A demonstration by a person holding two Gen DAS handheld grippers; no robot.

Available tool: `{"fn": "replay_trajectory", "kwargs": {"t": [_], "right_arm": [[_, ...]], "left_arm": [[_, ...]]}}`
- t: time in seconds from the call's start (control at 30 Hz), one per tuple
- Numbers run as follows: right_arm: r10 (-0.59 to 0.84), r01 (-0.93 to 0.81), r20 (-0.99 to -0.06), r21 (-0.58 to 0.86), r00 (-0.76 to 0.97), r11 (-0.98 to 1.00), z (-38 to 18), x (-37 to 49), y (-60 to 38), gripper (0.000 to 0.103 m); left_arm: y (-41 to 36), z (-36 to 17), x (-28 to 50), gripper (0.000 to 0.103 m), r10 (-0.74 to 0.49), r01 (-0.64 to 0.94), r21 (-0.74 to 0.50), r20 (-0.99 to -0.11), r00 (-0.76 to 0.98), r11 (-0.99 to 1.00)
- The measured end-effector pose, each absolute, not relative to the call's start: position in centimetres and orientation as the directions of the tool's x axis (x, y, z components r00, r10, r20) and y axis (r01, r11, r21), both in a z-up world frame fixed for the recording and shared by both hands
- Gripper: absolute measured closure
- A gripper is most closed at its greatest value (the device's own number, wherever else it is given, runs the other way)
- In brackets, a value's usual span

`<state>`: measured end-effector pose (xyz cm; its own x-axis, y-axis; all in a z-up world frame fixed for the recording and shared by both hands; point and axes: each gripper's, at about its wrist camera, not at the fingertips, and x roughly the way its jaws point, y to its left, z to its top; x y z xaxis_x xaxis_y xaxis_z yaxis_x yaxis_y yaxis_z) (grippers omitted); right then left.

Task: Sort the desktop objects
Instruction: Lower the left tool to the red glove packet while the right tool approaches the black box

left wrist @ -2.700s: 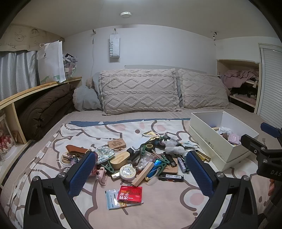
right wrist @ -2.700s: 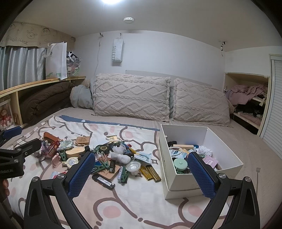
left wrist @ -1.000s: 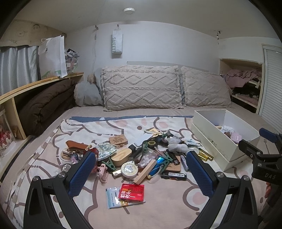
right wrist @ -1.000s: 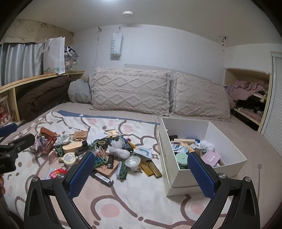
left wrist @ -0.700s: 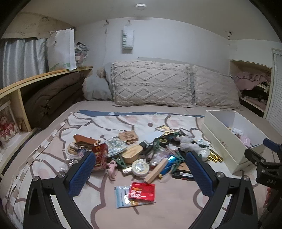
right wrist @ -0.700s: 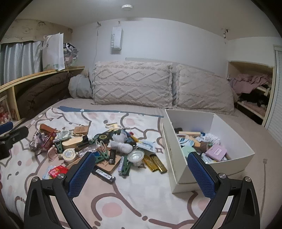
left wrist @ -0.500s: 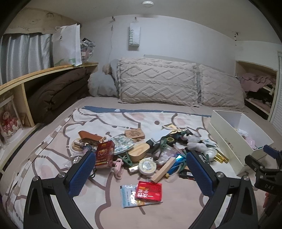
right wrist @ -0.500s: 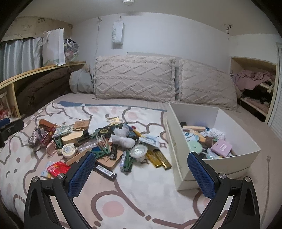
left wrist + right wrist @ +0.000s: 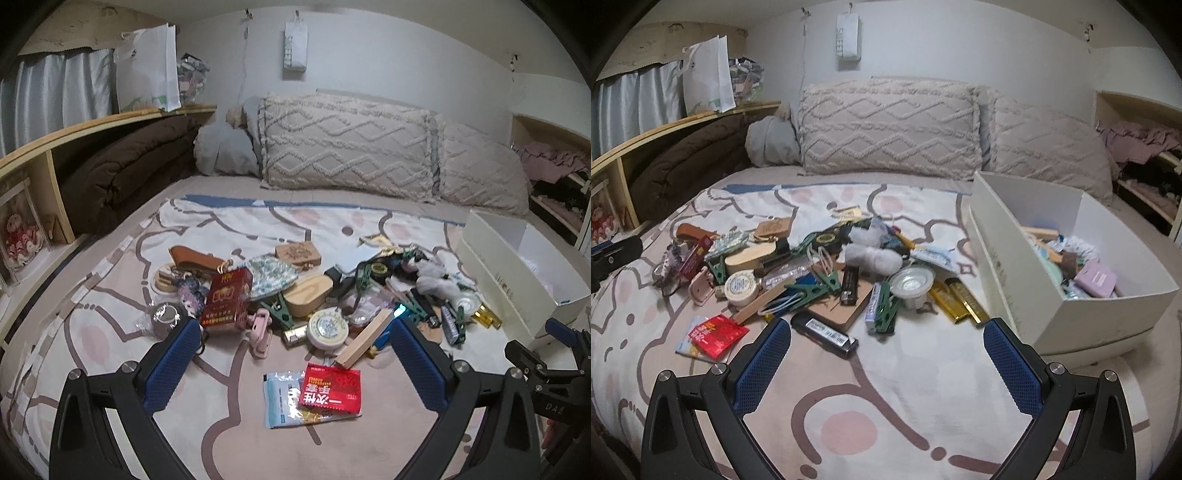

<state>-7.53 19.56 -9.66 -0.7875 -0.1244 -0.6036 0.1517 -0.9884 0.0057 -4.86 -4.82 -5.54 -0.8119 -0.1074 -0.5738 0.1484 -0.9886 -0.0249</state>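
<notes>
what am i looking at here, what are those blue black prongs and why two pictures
Those prongs are hand-held grasping tools, one in each of a person's hands, each with a camera looking along its two blue-padded fingers. One picture is from the left tool, the other from the right tool. Both are open and hold nothing. They hover over a bed blanket strewn with small clutter: a red packet, a round tin, a black lighter. The white box at the right already holds some sorted items.

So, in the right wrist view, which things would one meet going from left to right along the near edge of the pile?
Red sachet → black lighter → green clip → clear round lid → gold lighters → white box.
</notes>
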Motion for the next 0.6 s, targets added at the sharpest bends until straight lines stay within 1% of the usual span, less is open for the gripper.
{"fn": "replay_trajectory", "kwargs": {"t": [0.3, 0.6], "right_arm": [[-0.134, 0.164, -0.656, 0.015, -0.743, -0.986, -11.9, -8.8, 18.7, 0.000], [-0.170, 0.198, -0.698, 0.042, -0.695, -0.979, -13.8, -9.5, 17.7, 0.000]], "left_arm": [[-4.3, -8.2, -6.4, 0.000, -0.111, 0.143, 0.002, -0.638, -0.762, -0.990], [-2.7, -11.3, -8.1, 0.000, -0.077, 0.092, 0.017, -0.711, -0.699, -0.996]]}}
